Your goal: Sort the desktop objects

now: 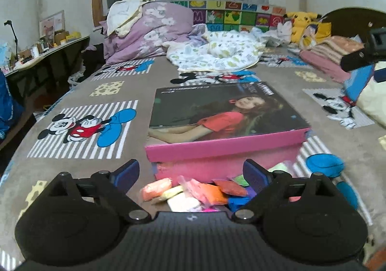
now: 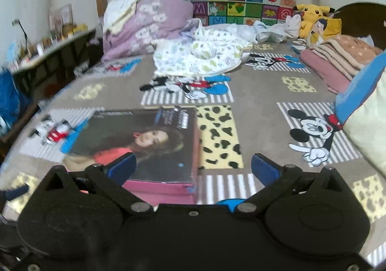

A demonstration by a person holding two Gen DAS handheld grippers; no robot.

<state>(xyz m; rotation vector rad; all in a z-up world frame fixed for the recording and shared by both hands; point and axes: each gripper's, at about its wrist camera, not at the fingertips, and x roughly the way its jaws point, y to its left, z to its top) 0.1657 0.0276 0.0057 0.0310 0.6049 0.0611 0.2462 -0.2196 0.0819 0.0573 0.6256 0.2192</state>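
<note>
Both grippers gaping wide, gripping nothing, over the cartoon-mouse bedspread (image 1: 79, 78).

Left gripper (image 1: 191, 173) is hovering over one heap of small soft clay packets (image 1: 193, 193) — about ten, exact count unclear; orange, pink, yellow, white, blue, purple, green. The heap is lying against the near wall of one pink rectangular cardboard box (image 1: 224, 124), photo lid on, contents hidden, long axis pointing away from the camera. Right gripper (image 2: 194, 166) is hanging above that box's right near corner.

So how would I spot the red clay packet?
Find the big pink box with a girl's photo on its lid. A heap of small coloured clay packets lies against its near side. The red packet lies nearest the box, beside the orange one.
</note>
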